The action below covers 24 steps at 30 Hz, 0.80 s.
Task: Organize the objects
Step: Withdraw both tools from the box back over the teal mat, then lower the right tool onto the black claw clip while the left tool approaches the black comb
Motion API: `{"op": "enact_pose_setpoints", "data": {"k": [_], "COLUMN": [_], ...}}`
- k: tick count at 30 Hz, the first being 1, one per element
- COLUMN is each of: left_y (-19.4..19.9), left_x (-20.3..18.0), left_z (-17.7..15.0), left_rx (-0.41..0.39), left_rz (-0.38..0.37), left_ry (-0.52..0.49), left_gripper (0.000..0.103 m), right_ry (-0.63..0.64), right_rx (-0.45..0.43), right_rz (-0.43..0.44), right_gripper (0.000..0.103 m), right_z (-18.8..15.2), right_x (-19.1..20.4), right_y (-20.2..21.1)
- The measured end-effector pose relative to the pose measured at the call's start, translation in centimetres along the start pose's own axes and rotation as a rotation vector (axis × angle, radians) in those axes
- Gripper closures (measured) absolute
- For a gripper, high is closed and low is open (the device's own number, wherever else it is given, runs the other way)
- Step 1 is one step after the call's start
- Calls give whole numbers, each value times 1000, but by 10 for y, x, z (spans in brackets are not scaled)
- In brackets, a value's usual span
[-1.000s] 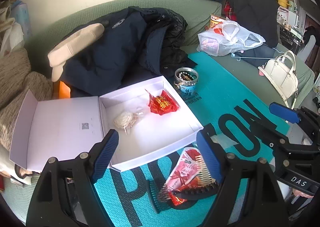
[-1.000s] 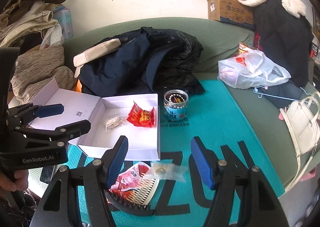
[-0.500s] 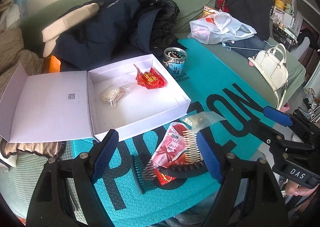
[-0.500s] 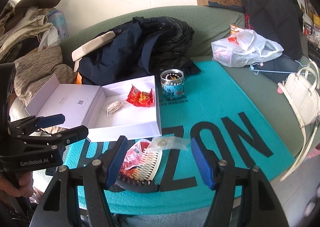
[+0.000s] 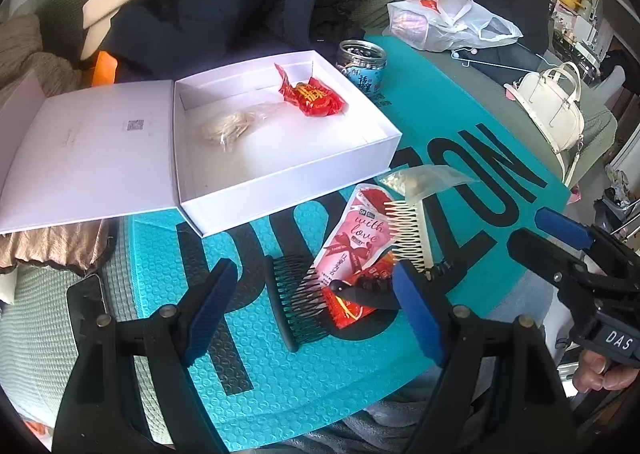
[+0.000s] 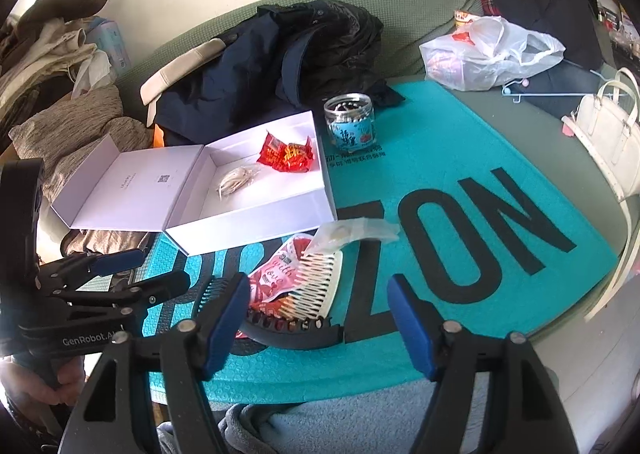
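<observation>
Hovering wide-jawed and empty at bottom of frame, left gripper and right gripper face unsorted combs and pink packet mid-frame (still outside), while white box beyond holds only red wrapper.

Your left gripper — black, with two blue pads — has its jaws spread wide, and nothing sits between them. Your right gripper looks the same, wide apart and holding nothing. Both are tipped downward, side by side. Your bare hands grip the black handles — right one too.
</observation>
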State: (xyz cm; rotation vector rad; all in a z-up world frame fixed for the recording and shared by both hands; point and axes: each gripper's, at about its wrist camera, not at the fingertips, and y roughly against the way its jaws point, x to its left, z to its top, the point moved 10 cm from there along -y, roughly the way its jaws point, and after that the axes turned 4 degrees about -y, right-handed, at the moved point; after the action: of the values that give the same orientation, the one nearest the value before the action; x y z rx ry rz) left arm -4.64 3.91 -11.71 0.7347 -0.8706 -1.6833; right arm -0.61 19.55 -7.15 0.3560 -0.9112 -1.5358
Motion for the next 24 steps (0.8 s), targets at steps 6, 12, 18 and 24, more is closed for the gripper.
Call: {"op": "enact_pose_setpoints", "data": {"k": [6,12,18,24], "left_y": [-19,-39,-62,-83], "left_x": [11,17,21,21], "left_z": [-19,-36,-50,-60], "left_rx": [24,62,106,154], "left_rz": [22,25,22,-8], "left_ry": [-18,-38,-38,-13], "left_gripper": [24,24,24,24], "right_ry": [0,15,13,-28], "right_rx": [42,102,162,215], "right_rz": [27,108,71,67], "right_gripper": [24,24,24,24], "right_z": [-18,-38,-56,-68], "right_x": [9,29,31,23], "right_y": [-12,-21,-40,-52]}}
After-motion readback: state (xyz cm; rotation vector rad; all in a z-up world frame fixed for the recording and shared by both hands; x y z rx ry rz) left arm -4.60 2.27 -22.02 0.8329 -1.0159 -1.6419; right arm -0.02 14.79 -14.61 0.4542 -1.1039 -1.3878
